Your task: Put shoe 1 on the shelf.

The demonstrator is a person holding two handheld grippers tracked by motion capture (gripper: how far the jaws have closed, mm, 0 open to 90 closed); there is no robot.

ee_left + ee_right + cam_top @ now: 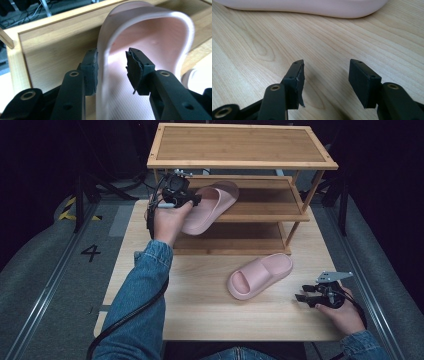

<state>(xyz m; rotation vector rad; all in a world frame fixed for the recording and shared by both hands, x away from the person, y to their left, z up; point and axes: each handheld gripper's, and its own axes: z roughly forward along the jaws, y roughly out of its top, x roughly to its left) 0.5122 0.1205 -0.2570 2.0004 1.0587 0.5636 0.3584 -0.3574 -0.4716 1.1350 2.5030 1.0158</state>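
Pink slipper going onto the rack's middle shelf, left jaws spread around its sidewall

The left gripper (pixel 196 200) is up at the bamboo shoe rack (pixel 240 162), which has 3 levels. Its jaws straddle the side edge of the first pink slipper (pixel 210 207). That slipper lies half on the middle shelf (pixel 265 202), heel end hanging off the front toward the person. In the left gripper view the jaws stand apart: 1 pad sits at or just beside the outer wall, the other is clear inside over the footbed, so no squeeze on it now. With no earlier frame to go on, I read this as a release or a regrip.

The second pink slipper (pixel 260 276) lies flat on the table (pixel 200 310), toe strap toward the person, in front of the rack's bottom shelf. The right gripper (pixel 304 294) rests low on the table just beside it, jaws parted and holding nothing; the right gripper view shows bare wood between the pads and the slipper's sole edge (pixel 312 7) ahead.

Handling guess: moulded foam, so light, soft, springy, not fragile. The smooth skin may slip a bit under the worn pads. Best hold looks like the raised sidewall or the strap band, 1 pad inside and 1 outside. Pinching the thick sole flat would likely just squash it. The overhanging slipper could tip off if left like that.
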